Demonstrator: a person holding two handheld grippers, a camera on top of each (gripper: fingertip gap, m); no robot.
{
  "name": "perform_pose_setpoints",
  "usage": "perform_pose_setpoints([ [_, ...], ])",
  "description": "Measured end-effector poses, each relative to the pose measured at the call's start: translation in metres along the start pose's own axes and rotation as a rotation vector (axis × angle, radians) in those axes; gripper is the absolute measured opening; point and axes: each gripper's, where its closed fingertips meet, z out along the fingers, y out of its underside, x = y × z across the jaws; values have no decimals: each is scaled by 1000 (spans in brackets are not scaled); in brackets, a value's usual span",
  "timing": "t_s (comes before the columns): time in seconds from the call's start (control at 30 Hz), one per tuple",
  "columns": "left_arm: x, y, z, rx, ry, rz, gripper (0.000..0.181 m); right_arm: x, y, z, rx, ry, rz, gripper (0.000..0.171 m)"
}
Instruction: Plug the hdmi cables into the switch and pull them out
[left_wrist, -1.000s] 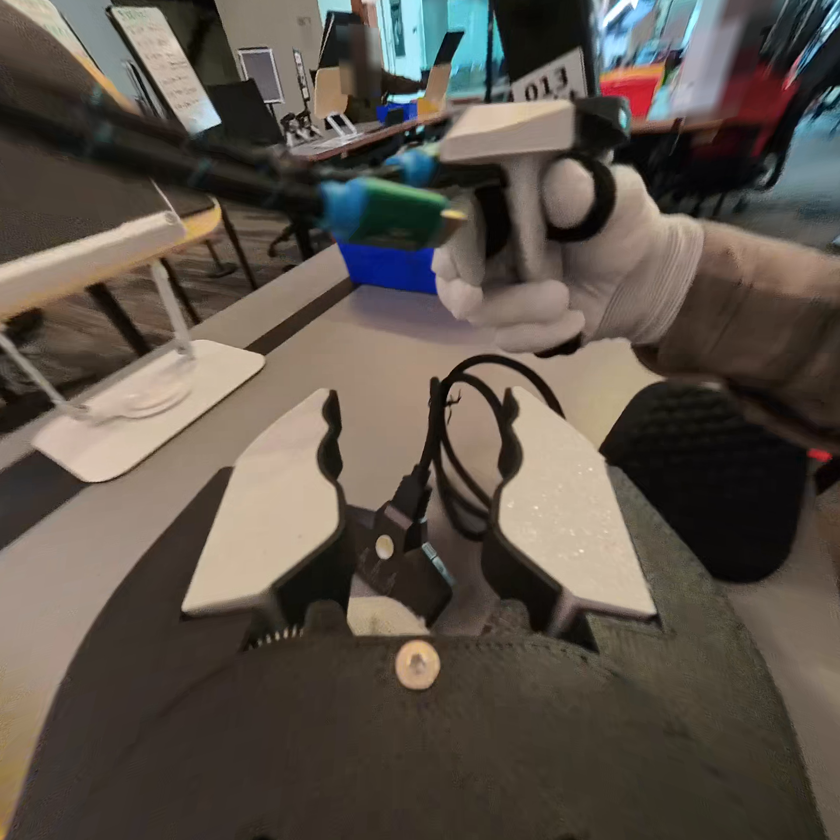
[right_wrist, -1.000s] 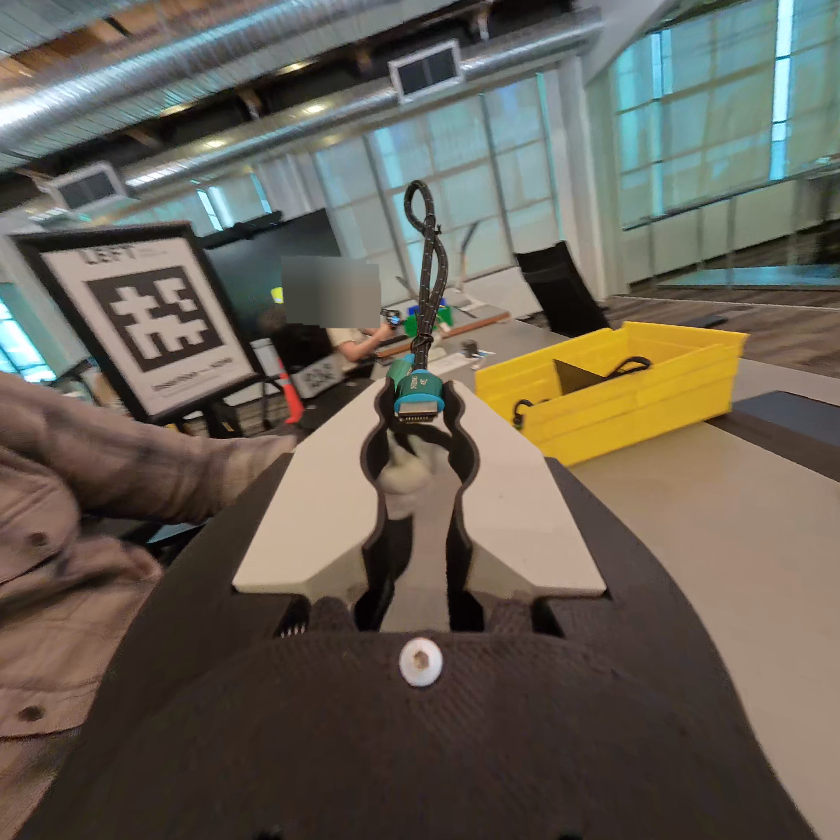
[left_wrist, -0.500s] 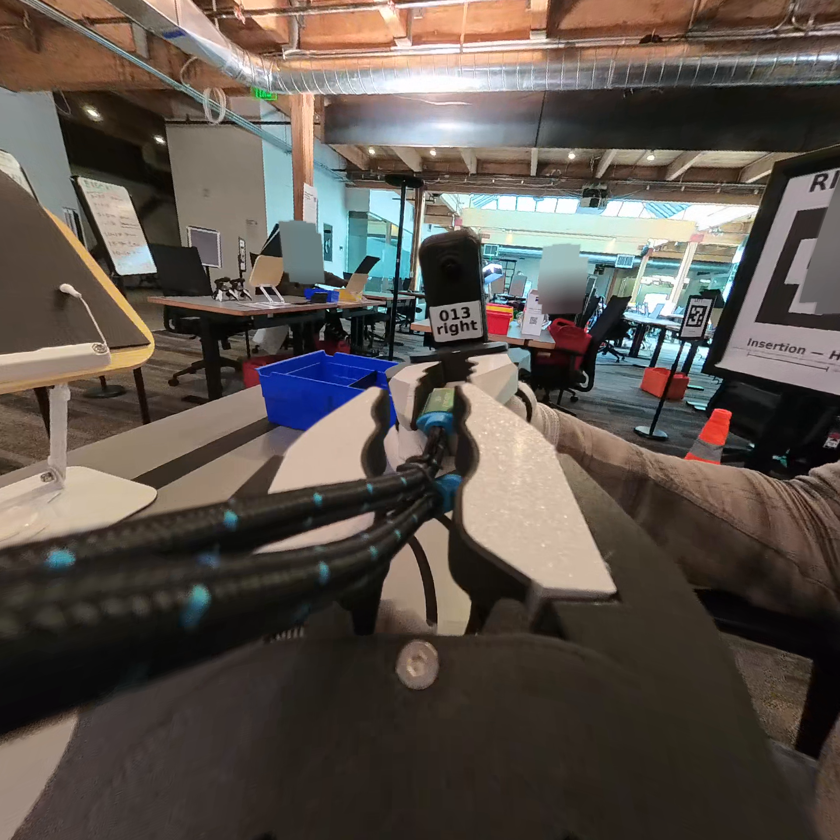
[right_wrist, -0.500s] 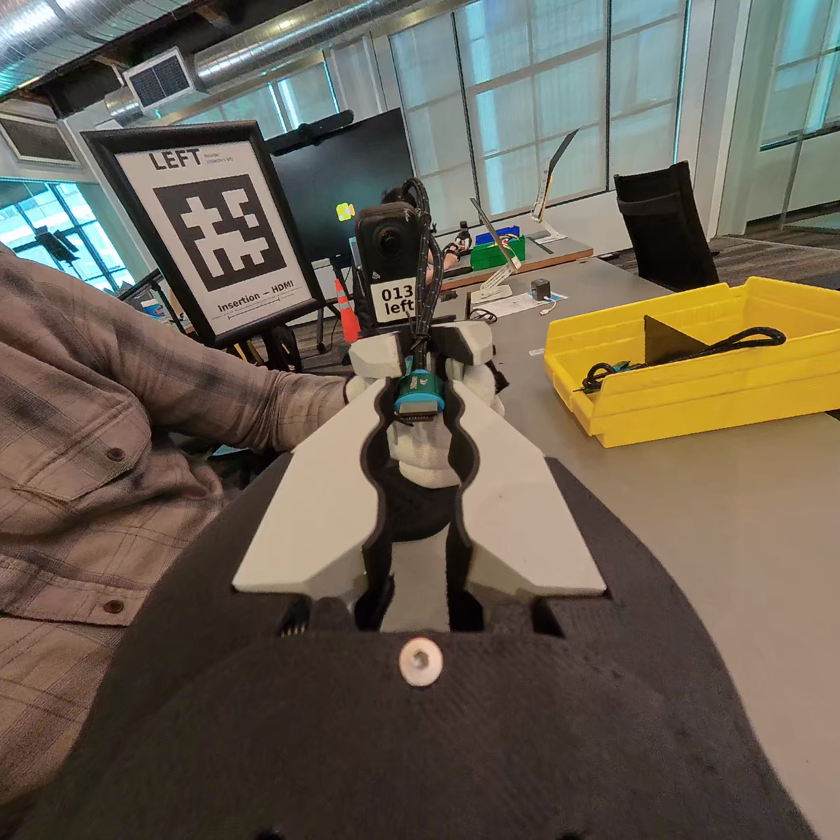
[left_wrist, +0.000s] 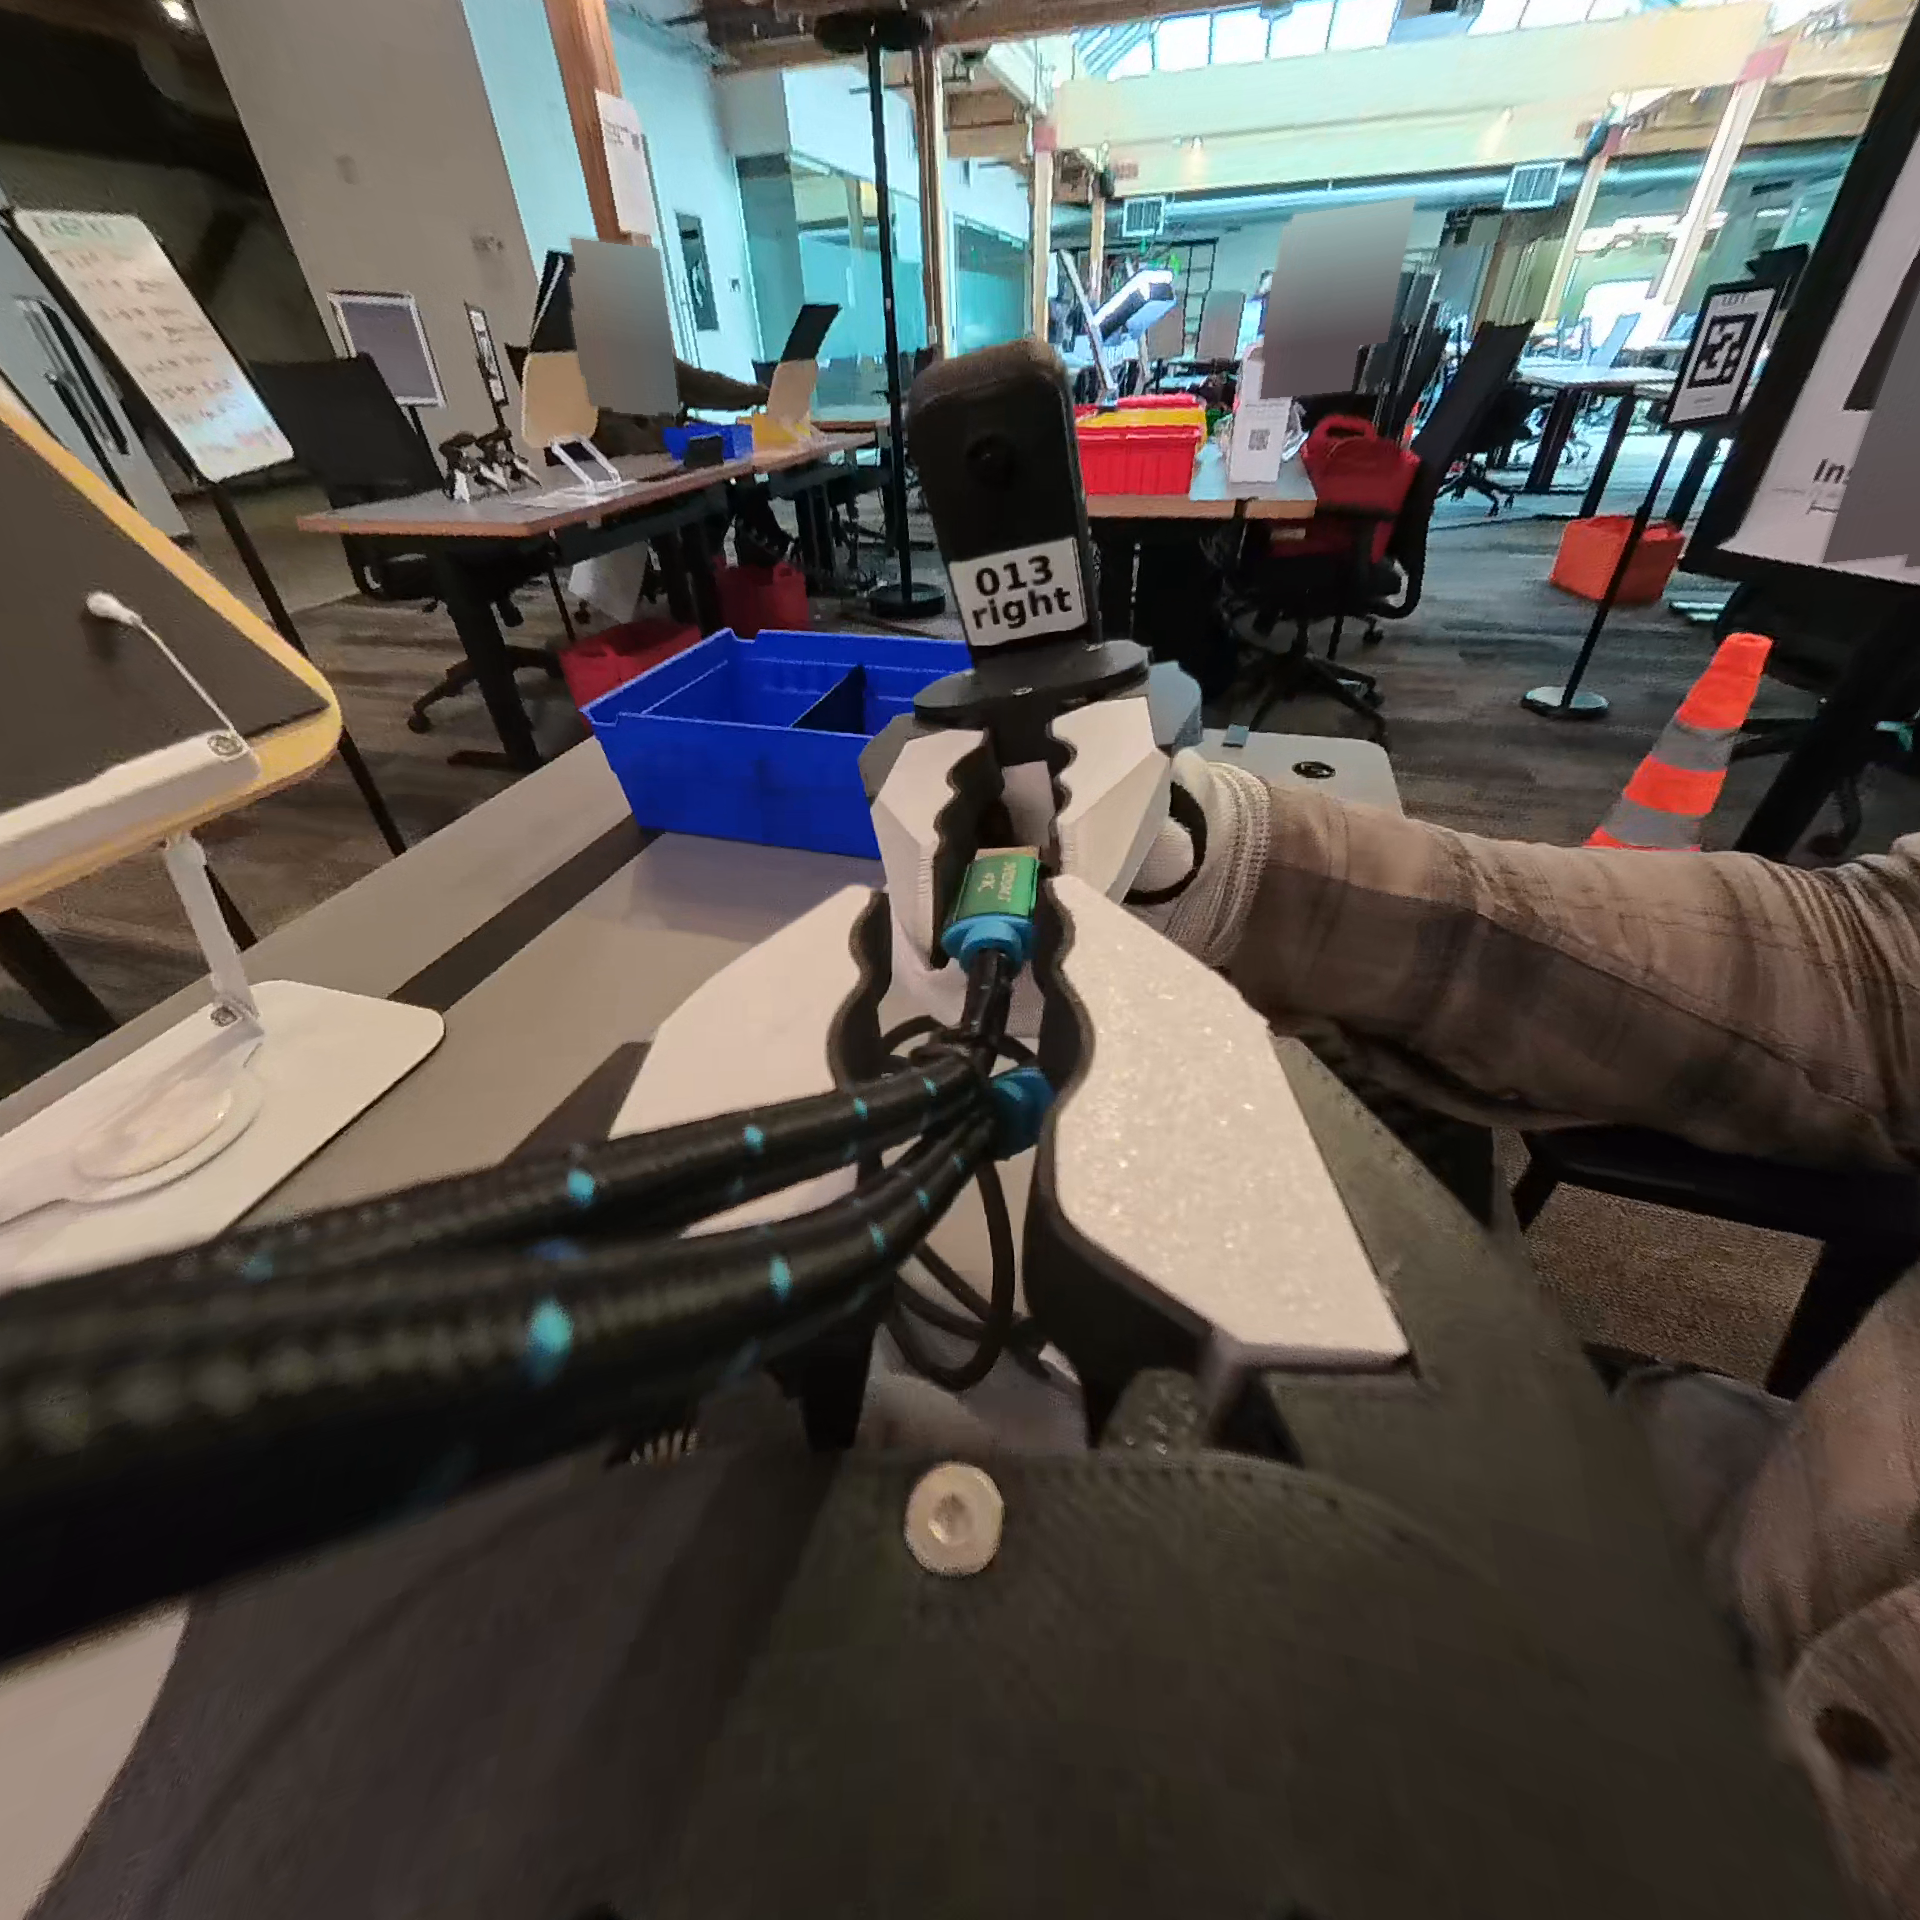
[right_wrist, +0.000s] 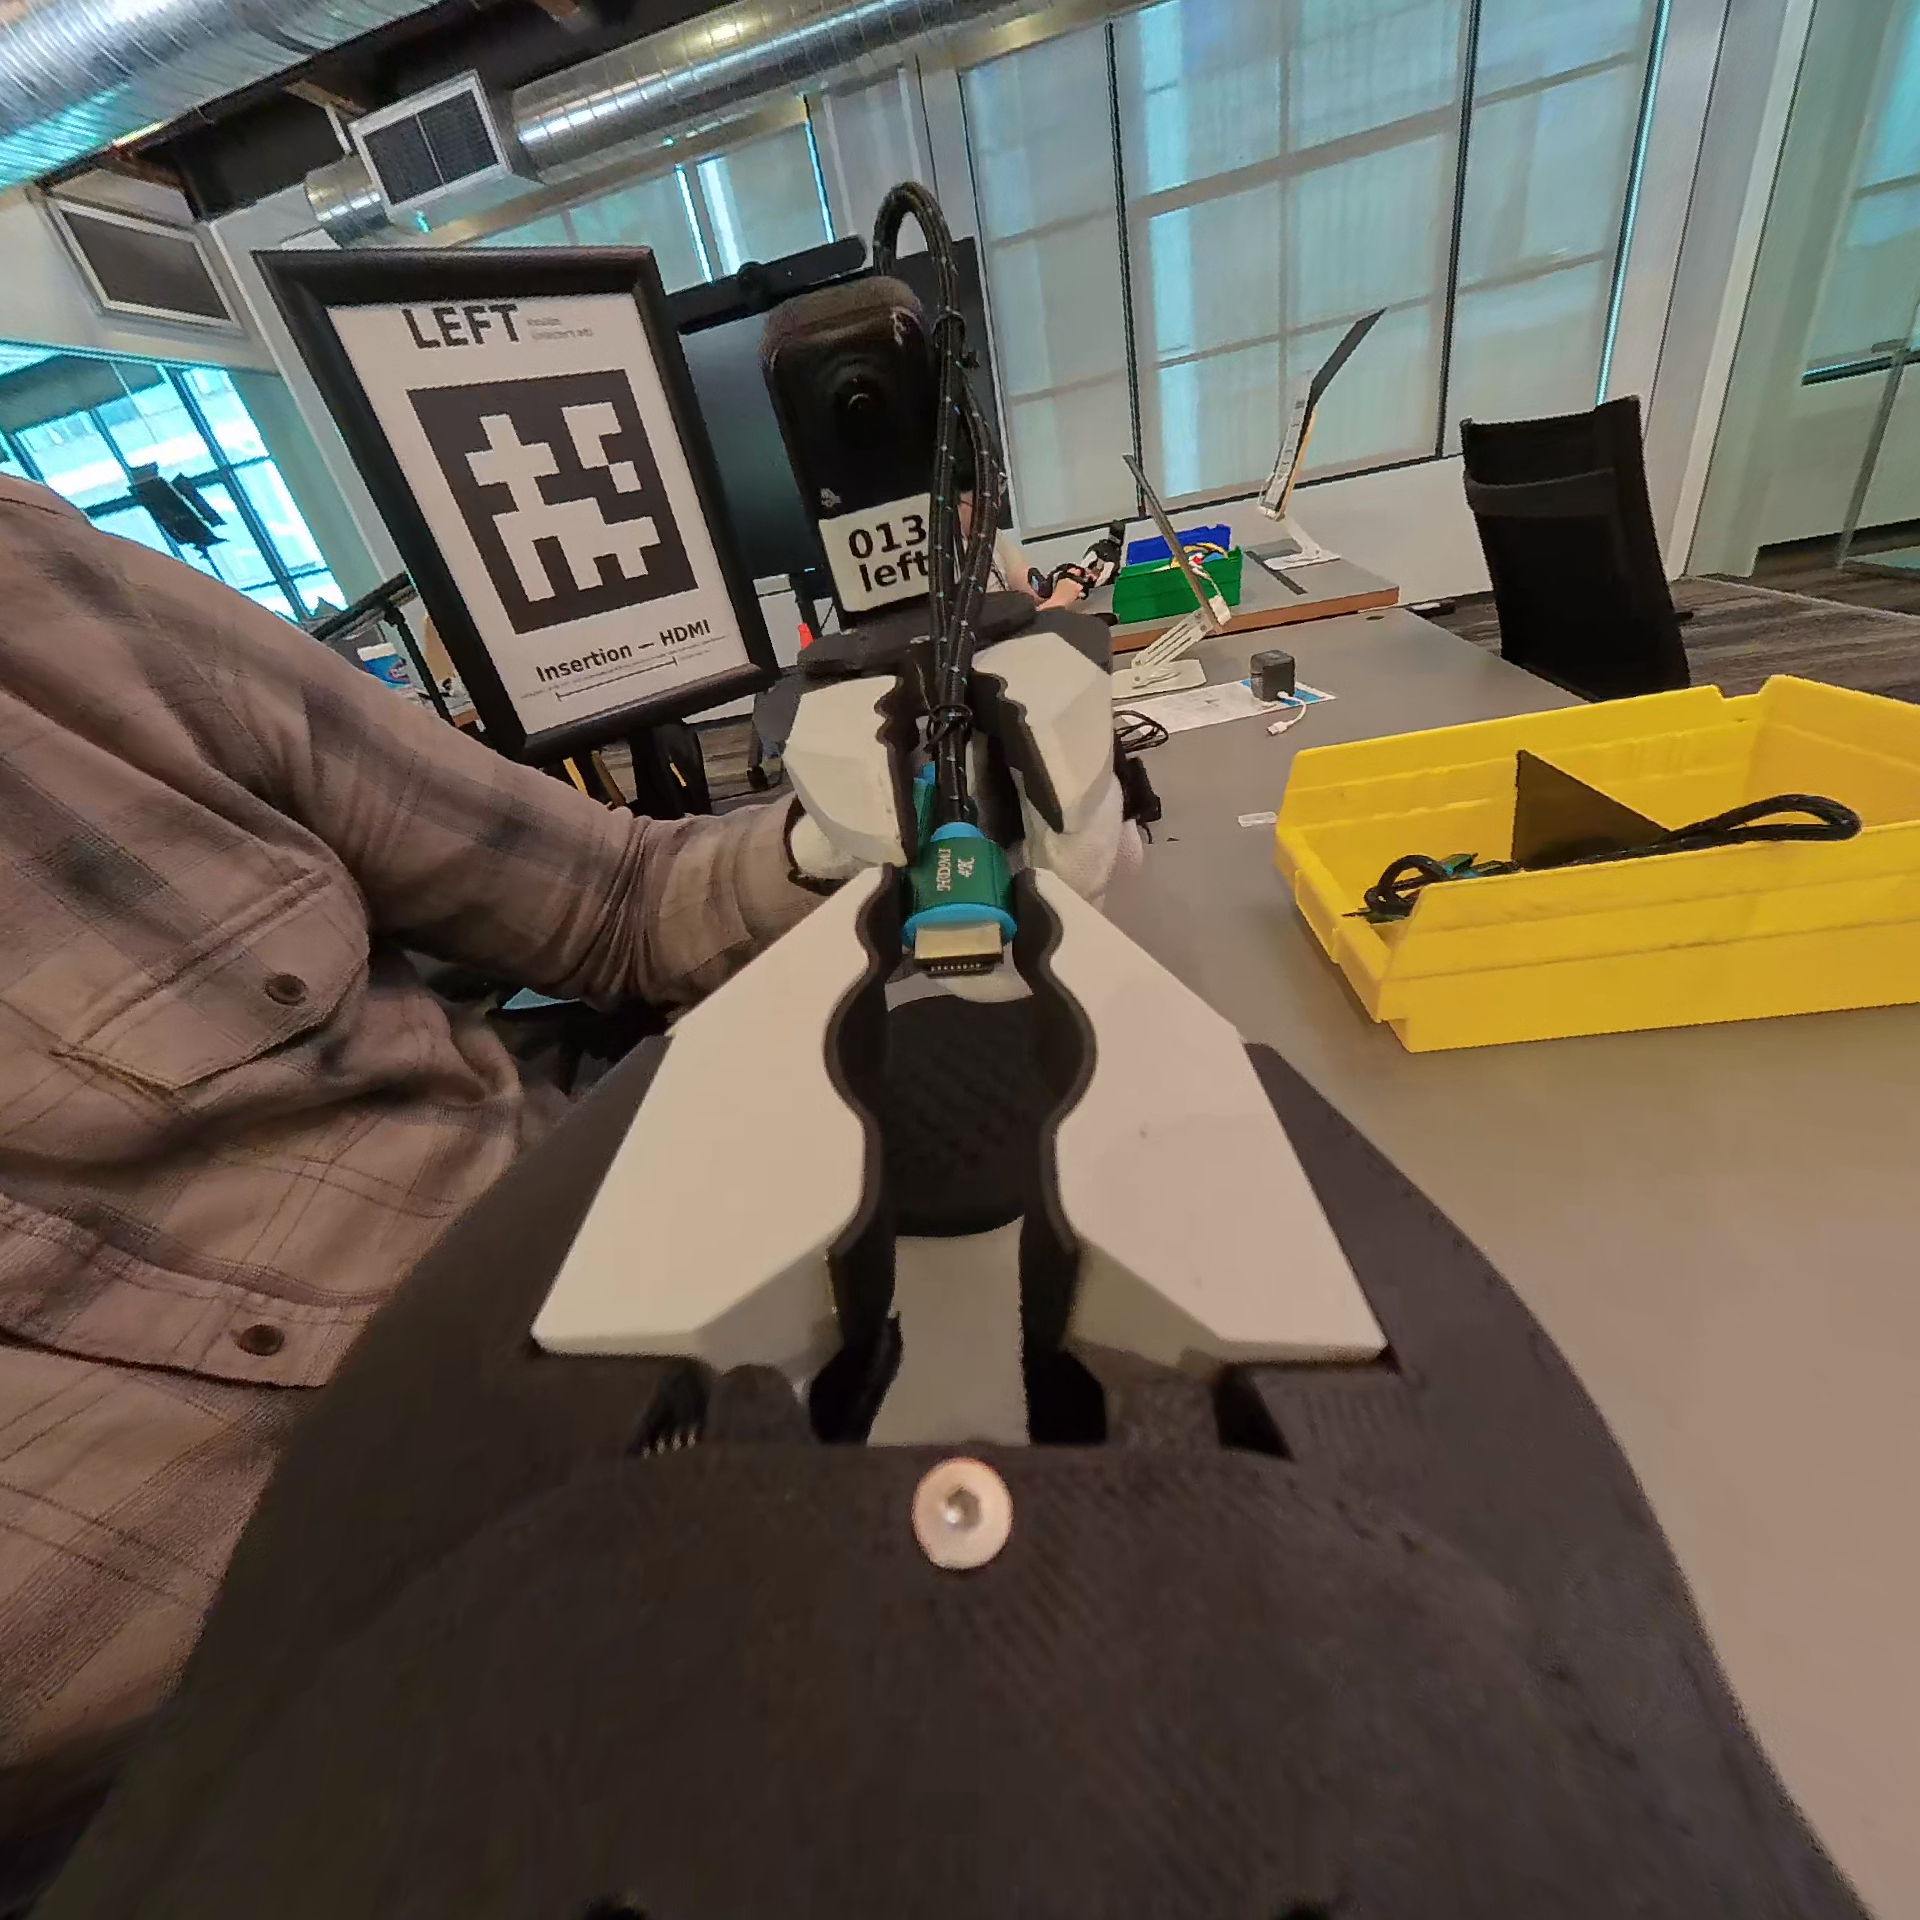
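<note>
A green HDMI plug (right_wrist: 956, 894) with blue collars sits between the fingertips of my right gripper (right_wrist: 956, 909), which is shut on it, metal end towards the right camera. Its black braided cable (right_wrist: 951, 582) is tied in a bundle and runs up past my left gripper (right_wrist: 940, 717), which faces the right one tip to tip. In the left wrist view the plug (left_wrist: 992, 888) lies at the tips of my left gripper (left_wrist: 961, 925), whose fingers are narrowed around the cable bundle (left_wrist: 727, 1205). The right gripper (left_wrist: 1003, 800) is just beyond. A thin black cable (left_wrist: 951, 1320) loops below. The switch is hidden.
A yellow bin (right_wrist: 1558, 956) holding another cable stands on the grey table (right_wrist: 1558, 1247) to the right. A blue bin (left_wrist: 727, 769) sits at the far table edge. A white-based stand (left_wrist: 270, 1070) is on the left. A black textured pad (right_wrist: 956, 1132) lies under the grippers. Left and right tips are no more than a few centimetres apart.
The left gripper has risen from looking down at the table to facing the right gripper, and its fingers have narrowed from open onto the cable bundle. The right gripper still holds the plug and has drawn closer.
</note>
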Motion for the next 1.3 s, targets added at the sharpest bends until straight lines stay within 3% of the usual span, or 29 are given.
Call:
perform_pose_setpoints([
  [0.2,-1,-5,-4,2,-3,-3,10,4,-4,4,24,27,1,21],
  [0.47,0,-4,0,-8,-59,89,6,13,-3,-3,-39,129,-61,27],
  [0.77,10,-8,2,14,-65,166,5,3,-10,-17,55,30,5,26],
  [0.83,15,-7,4,12,-46,183,5,5,-8,-18,49,36,7,16],
  [0.97,18,-7,4,18,-35,216,4,0,-6,-18,57,-13,46,31],
  [1.13,24,-11,2,39,3,223,4,5,-3,-19,79,-9,56,38],
  [1.3,28,-9,2,31,13,254,4,-5,-2,-20,81,-83,71,24],
])
